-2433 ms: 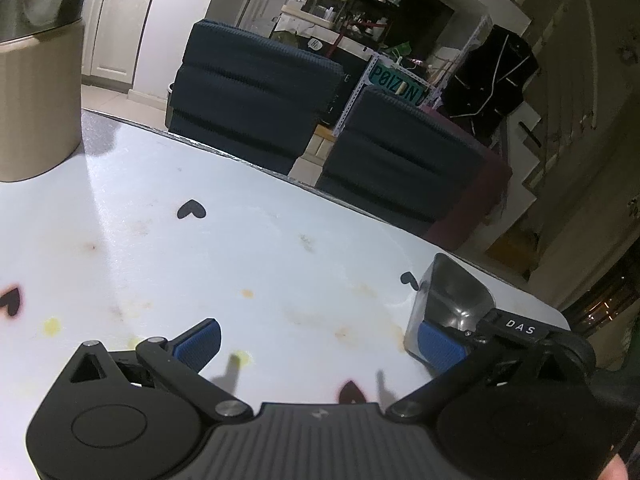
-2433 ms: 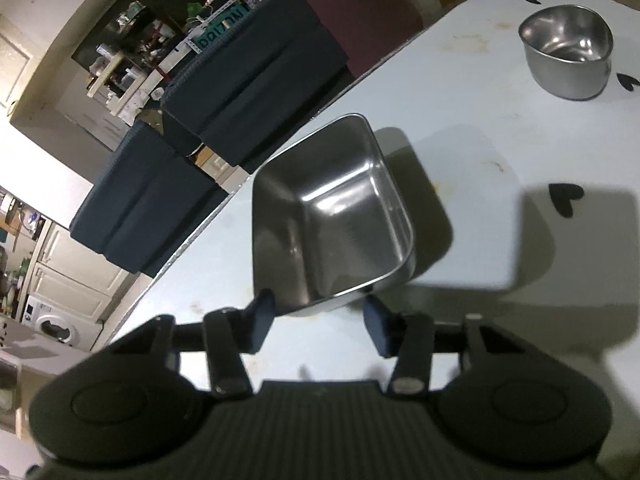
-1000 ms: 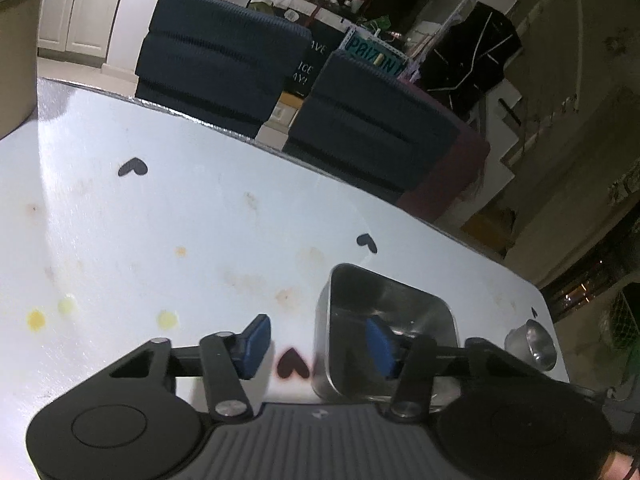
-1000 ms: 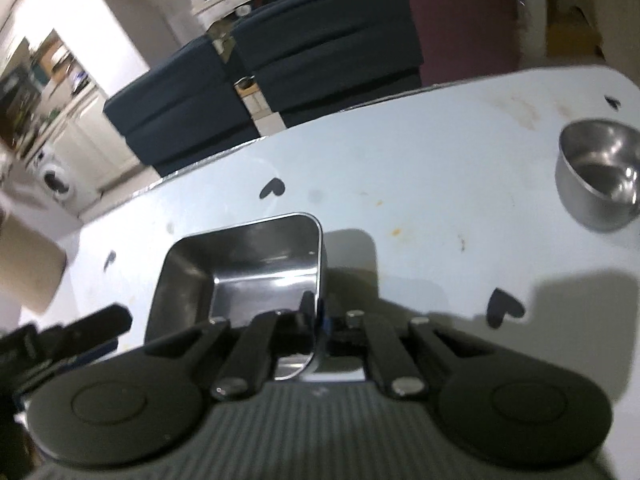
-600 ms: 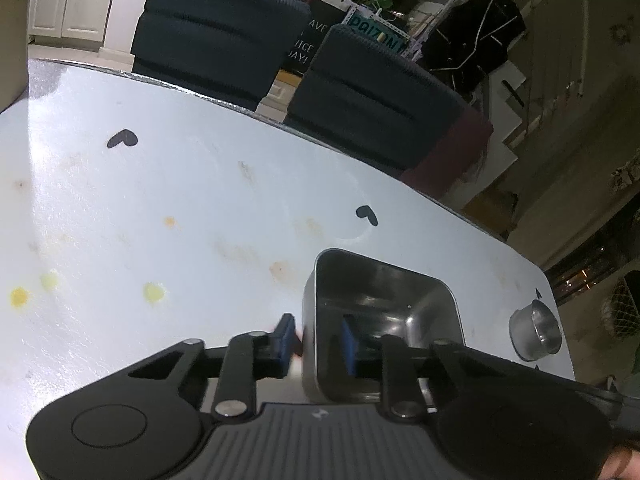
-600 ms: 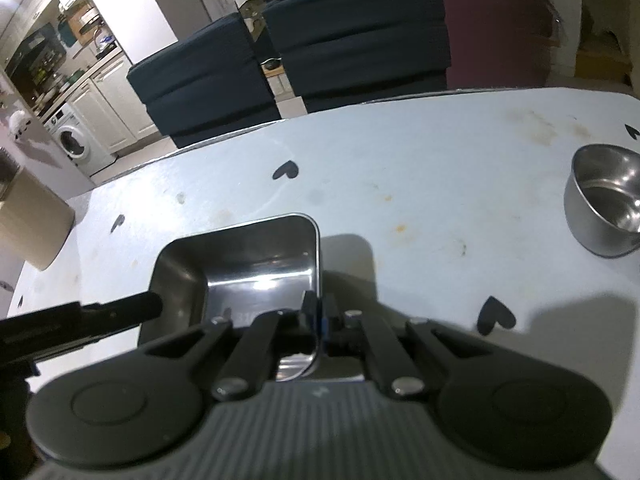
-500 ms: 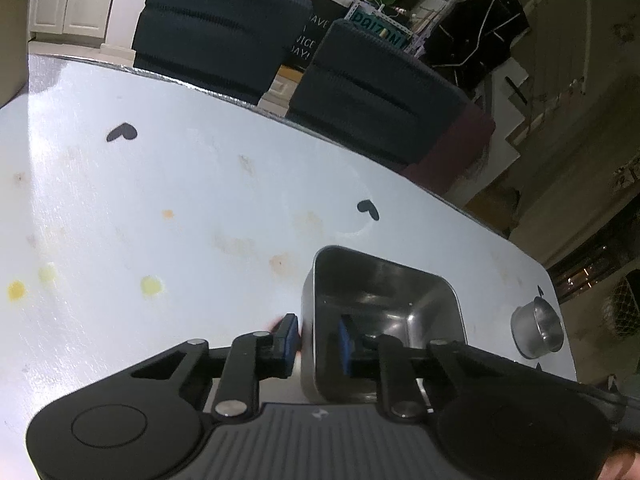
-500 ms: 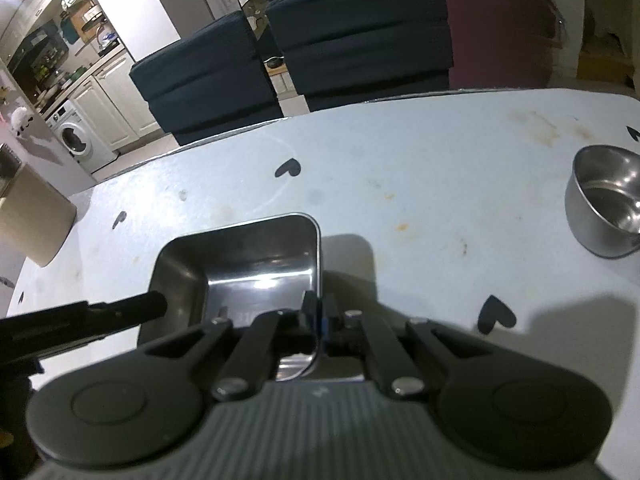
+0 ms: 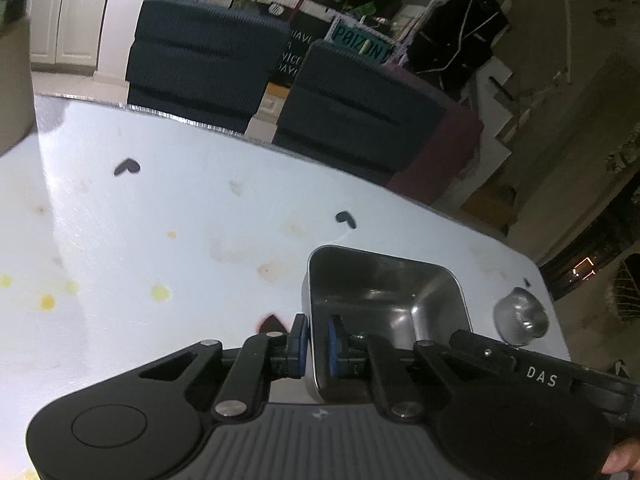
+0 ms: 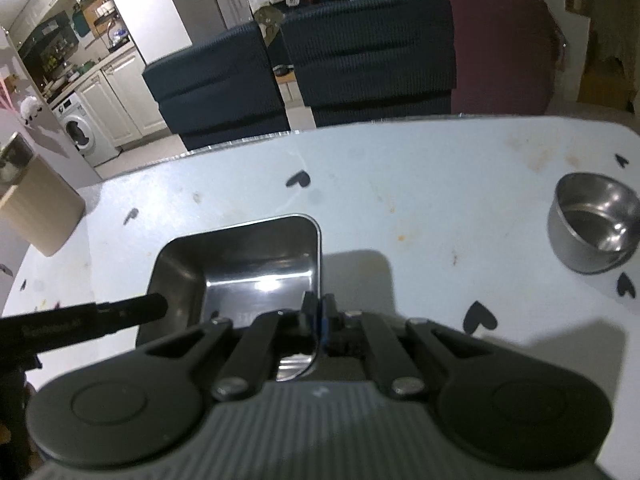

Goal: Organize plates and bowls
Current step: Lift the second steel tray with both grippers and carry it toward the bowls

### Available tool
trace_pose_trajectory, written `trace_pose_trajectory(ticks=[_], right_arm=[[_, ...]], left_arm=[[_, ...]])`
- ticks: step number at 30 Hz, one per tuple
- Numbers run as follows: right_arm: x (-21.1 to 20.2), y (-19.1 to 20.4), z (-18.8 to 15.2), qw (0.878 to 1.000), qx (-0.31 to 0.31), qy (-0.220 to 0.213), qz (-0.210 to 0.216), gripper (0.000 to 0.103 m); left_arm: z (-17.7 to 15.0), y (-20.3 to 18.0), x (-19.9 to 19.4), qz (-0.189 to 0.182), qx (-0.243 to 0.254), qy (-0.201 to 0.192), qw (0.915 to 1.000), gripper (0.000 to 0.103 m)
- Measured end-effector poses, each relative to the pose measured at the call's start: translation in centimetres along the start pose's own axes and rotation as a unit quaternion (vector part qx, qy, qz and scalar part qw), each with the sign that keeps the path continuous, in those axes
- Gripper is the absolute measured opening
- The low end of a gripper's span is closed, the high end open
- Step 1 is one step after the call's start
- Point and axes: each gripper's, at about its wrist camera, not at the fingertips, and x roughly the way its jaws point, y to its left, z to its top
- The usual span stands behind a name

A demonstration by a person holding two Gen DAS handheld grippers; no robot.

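A square steel tray [image 9: 384, 292] [image 10: 248, 256] is over the white table [image 9: 160, 220], held from two sides. My left gripper [image 9: 316, 340] straddles the tray's left wall, one blue pad outside and one inside. Its jaws are closing and the pads meet the wall. My right gripper [image 10: 318, 320] is shut on the tray's right wall near the front corner. A round steel bowl [image 10: 596, 224] [image 9: 520, 316] stands on the table to the right, apart from both grippers. The tray's near edge is hidden behind the gripper bodies.
A beige container [image 10: 36, 216] stands at the table's left end. Dark blue chairs [image 9: 208, 56] [image 10: 360, 48] and a maroon one [image 10: 500, 52] line the far edge. Black heart marks and small stains dot the table top [image 10: 420, 184].
My left gripper's jaws went from wide apart to narrow around the tray's left wall. The right gripper kept its grip on the right wall. Both views shifted slightly.
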Motion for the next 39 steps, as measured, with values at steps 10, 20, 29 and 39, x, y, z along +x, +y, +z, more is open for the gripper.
trace_pose_trajectory(ticks=[10,20,29,39], right_arm=[[-5.9,0.8,-1.7,0.999,0.001,-0.036,0.013,0.003],[-11.8,1.0,-4.6,0.997,0.005,-0.069,0.020,0.004],[-15.3,0.2,-7.4,0.994,0.019,-0.106,0.010,0.005],[-17.3,-2.0,-10.3,0.992,0.040,-0.116,-0.035,0.005]], left_arm=[[-1.3,-1.4,-6.8,-0.018,0.021,-0.027,0.9993,0.011],[-3.8,-2.7,-11.7,-0.051,0.039,-0.036,0.9973,0.011],[-6.8,-3.8,-13.4,-0.086,0.042,-0.028,0.9951,0.011],[-10.1,-6.7,-12.5,-0.105,0.071,-0.004,0.9918,0.011]])
